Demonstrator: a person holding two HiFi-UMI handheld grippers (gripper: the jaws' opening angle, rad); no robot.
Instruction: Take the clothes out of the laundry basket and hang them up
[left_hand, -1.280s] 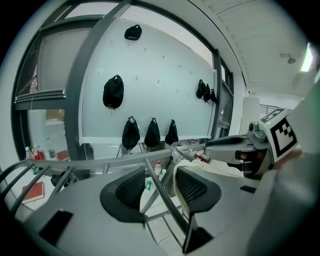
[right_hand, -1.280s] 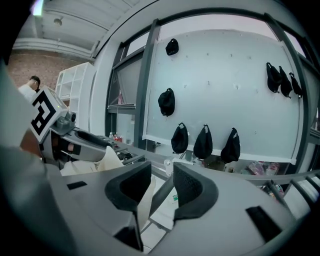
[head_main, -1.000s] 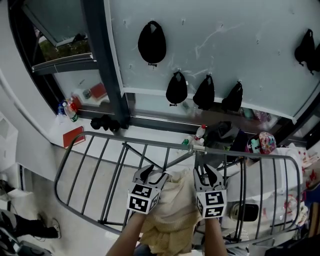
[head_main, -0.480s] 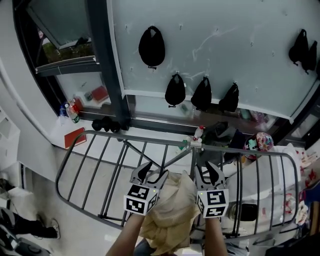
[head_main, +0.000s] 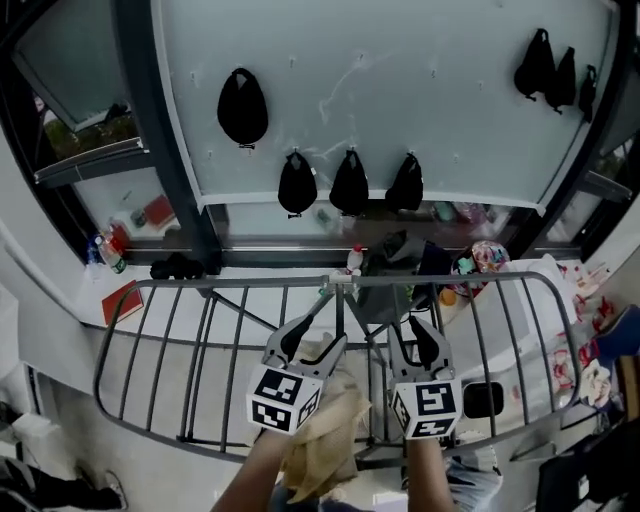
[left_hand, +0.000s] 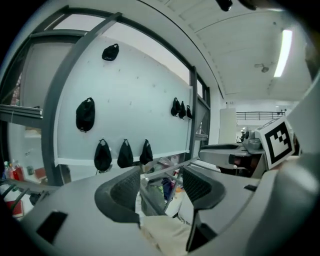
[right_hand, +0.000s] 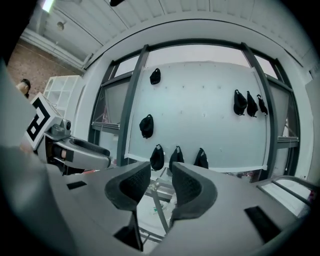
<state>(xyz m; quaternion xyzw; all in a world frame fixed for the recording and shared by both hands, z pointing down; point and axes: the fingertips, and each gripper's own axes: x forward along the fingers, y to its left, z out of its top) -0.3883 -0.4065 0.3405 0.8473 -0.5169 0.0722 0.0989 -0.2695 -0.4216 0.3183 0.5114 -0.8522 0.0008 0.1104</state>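
Both grippers have come up vs a sec ago, and the beige cloth (head_main: 325, 440) has lifted w/ them, now a smaller, narrower bunch than before. L gripper (head_main: 318, 338) sits at approx 7 o'clock of the head view's centre and R gripper (head_main: 418, 335) at approx 5 o'clock. They are side by side, both pointing toward 12 o'clock at the top rail of the drying rack (head_main: 200, 285). L fingers (left_hand: 125, 187) have just been opening and stand wide apart. The cloth lies low btwn them near their base, pads not pressing on it, and the rest hangs toward 6 o'clock beside that gripper, btwn the two grippers. R fingers (right_hand: 187, 186) are partly apart w/ a narrow gap, nothing in it, only rack bars seen beyond. At 12 o'clock, black bags (head_main: 350, 183) hang on a pale wall panel (head_main: 400, 90).
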